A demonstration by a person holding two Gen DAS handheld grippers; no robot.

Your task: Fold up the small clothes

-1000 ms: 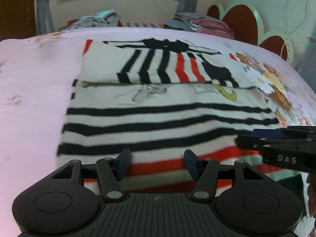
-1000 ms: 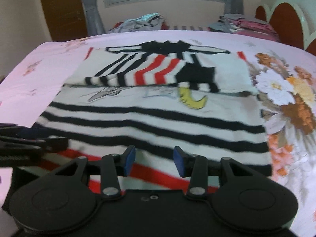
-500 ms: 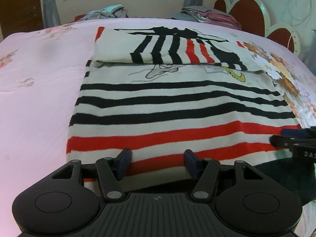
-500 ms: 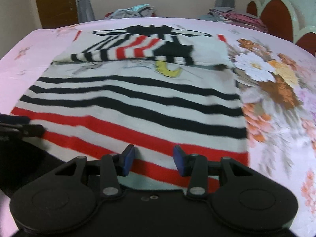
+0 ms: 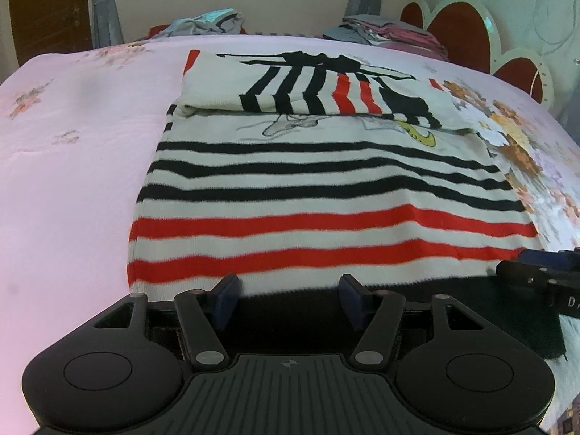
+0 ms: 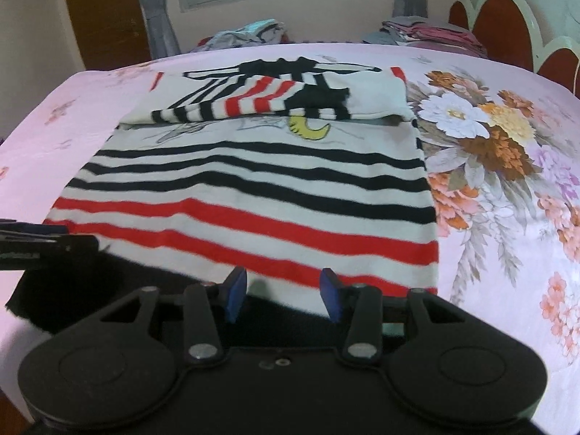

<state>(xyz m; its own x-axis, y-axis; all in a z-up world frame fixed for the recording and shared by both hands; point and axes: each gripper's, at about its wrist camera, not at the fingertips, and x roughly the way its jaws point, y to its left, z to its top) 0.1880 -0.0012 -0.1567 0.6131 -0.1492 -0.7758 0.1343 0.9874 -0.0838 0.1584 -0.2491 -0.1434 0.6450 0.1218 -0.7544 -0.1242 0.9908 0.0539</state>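
Observation:
A white sweater (image 5: 326,195) (image 6: 253,188) with black and red stripes lies flat on the pink bed, its sleeves folded across the chest at the far end. Its black hem band (image 5: 435,301) (image 6: 108,279) runs along the near edge. My left gripper (image 5: 289,288) hovers over the left part of the hem, jaws opening, with the band lying below the gap and nothing pinched. My right gripper (image 6: 282,282) hovers over the hem's right part, jaws opening too, and grips nothing. Each gripper's tip shows at the edge of the other's view.
The pink sheet (image 5: 72,145) spreads to the left, with a flower print (image 6: 489,145) to the right of the sweater. Two piles of clothes (image 5: 206,23) (image 5: 391,32) lie at the far edge. A red scalloped headboard (image 5: 453,29) stands at the right.
Both grippers have drawn back along the sweater toward its near edge. The red stripes and the black hem band have come into view under the fingers.

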